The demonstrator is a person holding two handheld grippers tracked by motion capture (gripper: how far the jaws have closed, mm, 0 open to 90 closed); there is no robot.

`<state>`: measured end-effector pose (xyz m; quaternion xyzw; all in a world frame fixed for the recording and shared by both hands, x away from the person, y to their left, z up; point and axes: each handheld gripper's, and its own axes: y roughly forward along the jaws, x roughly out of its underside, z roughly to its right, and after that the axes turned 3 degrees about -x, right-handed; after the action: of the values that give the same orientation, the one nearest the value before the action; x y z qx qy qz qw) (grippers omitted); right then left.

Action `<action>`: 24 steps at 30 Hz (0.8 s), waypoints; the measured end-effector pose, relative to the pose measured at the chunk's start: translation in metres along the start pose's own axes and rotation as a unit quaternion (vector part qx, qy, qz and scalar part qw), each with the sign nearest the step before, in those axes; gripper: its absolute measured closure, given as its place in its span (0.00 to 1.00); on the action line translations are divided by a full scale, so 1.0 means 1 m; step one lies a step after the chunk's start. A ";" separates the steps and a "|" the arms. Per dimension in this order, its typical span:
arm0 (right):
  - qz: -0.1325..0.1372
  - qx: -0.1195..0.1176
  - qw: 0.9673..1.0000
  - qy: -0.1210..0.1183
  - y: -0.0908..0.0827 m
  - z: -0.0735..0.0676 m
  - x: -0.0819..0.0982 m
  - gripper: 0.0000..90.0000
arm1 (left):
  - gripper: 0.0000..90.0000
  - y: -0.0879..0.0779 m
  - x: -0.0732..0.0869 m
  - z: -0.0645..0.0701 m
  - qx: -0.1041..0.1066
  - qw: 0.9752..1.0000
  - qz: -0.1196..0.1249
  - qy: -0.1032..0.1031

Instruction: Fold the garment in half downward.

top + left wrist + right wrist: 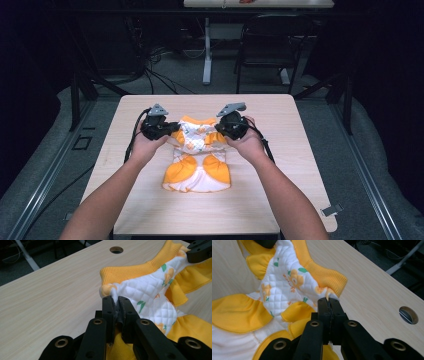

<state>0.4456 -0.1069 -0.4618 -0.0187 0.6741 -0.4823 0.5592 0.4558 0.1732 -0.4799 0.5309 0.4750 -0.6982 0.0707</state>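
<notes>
Forearms (280,200) of the person come in from the near edge of the counter (150,200), a pale wood-grain top with a round cable hole (116,250) near its far side.

On the counter's middle lies the garment (197,160), a small child's piece in white quilted fabric printed with orange flowers and green leaves. It has an orange ribbed neckband (135,271), orange ruffled sleeve trims and broad orange panels over a plain white hem. Its long axis runs from the person toward the far edge of the counter, neckband at the far end and hem at the near end. The hem end rests flat on the counter; the neck end is lifted off it between the two grippers. Small orange lettering is printed on the quilted fabric beside one flower (292,282), too small to read.

At the garment's left shoulder, the left gripper (115,300) has its jaws clamped on a pinch of quilted fabric just beside the neckband. At the garment's right shoulder, the right gripper (328,301) has its jaws pressed together on a fold of cloth at the end of the neckband. Each gripper carries a grey three-cornered plate (157,110) on top, and the two stand on opposite sides of the neckband, level with each other.
</notes>
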 end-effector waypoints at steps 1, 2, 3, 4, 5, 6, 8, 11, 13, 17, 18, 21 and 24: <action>-0.002 -0.001 1.000 -0.002 0.000 -0.001 0.001 0.99 | 0.94 -0.001 0.001 0.000 0.003 1.000 0.000 -0.002; -0.003 -0.003 1.000 -0.003 -0.001 -0.002 0.001 0.99 | 0.94 -0.002 0.003 0.001 0.006 1.000 -0.002 0.001; -0.003 -0.005 1.000 -0.005 -0.001 -0.004 0.003 0.99 | 0.94 -0.003 0.004 0.002 0.009 1.000 -0.002 0.005; -0.005 -0.008 1.000 -0.006 -0.002 -0.005 0.004 0.99 | 0.94 -0.004 0.006 0.003 0.013 1.000 -0.002 0.005; -0.005 -0.009 1.000 -0.007 -0.002 -0.007 0.005 0.99 | 0.94 -0.005 0.009 0.005 0.017 1.000 -0.003 0.004; -0.006 -0.012 1.000 -0.008 -0.002 -0.007 0.007 0.99 | 0.94 -0.006 0.012 0.006 0.019 1.000 -0.003 0.005; -0.011 -0.016 1.000 -0.011 -0.003 -0.010 0.011 0.99 | 0.94 -0.008 0.017 0.008 0.026 1.000 -0.006 0.007; -0.011 -0.028 1.000 -0.006 -0.003 -0.014 0.017 0.99 | 0.94 -0.009 0.026 0.012 0.030 0.999 -0.013 0.011; -0.020 -0.035 0.999 -0.010 -0.002 -0.018 0.021 0.99 | 0.94 -0.009 0.030 0.015 0.033 0.999 -0.017 0.016; -0.028 -0.044 0.999 -0.017 -0.002 -0.029 0.029 0.99 | 0.93 -0.010 0.042 0.019 0.039 0.999 -0.021 0.021; -0.030 -0.044 0.998 -0.021 -0.002 -0.031 0.031 0.99 | 0.93 -0.010 0.045 0.020 0.042 0.999 -0.023 0.020; -0.035 -0.046 0.998 -0.028 -0.001 -0.037 0.036 0.99 | 0.93 -0.009 0.053 0.024 0.043 0.998 -0.030 0.032; -0.040 -0.047 0.998 -0.030 -0.001 -0.043 0.042 0.99 | 0.93 -0.011 0.058 0.028 0.045 0.998 -0.027 0.040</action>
<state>0.3966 -0.1040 -0.4962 -0.0861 0.6775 -0.4714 0.5580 0.4056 0.1816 -0.5205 0.5481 0.4597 -0.6987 0.0086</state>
